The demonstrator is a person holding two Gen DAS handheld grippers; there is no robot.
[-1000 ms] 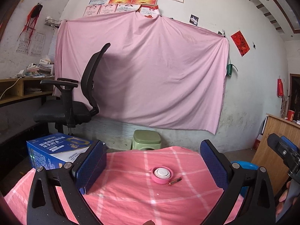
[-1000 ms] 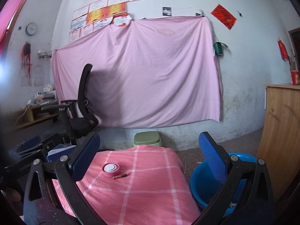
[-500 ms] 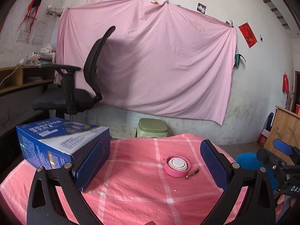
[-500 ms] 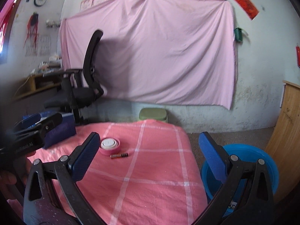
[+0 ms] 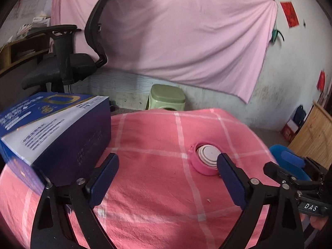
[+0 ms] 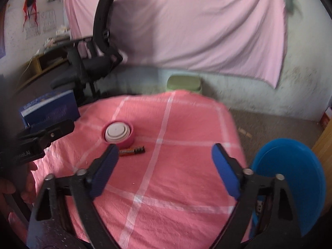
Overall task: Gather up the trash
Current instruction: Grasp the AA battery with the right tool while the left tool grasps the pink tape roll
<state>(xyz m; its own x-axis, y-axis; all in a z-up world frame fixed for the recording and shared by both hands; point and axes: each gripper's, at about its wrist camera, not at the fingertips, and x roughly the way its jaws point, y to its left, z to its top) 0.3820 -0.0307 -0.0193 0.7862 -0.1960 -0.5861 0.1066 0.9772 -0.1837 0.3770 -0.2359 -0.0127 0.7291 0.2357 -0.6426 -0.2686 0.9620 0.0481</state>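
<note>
A pink round container with a white lid (image 5: 206, 160) (image 6: 117, 133) sits on the pink checked tablecloth (image 5: 157, 141) (image 6: 186, 124). A small battery (image 6: 132, 151) lies just in front of it. A blue and white box (image 5: 51, 124) (image 6: 49, 108) stands at the table's left. My left gripper (image 5: 168, 176) is open and empty above the cloth, its right finger in front of the container. My right gripper (image 6: 164, 166) is open and empty, the battery just beyond its left fingertip. A blue basin (image 6: 294, 178) stands on the floor to the right of the table.
A black office chair (image 5: 68, 62) (image 6: 93, 62) and a green stool (image 5: 167, 99) (image 6: 184, 84) stand behind the table. A wooden cabinet (image 5: 313, 132) is at the right. A pink sheet (image 5: 176, 31) hangs on the wall.
Both grippers have tilted down and moved closer to the table. The container, battery and box now look larger and nearer. Both grippers stay open.
</note>
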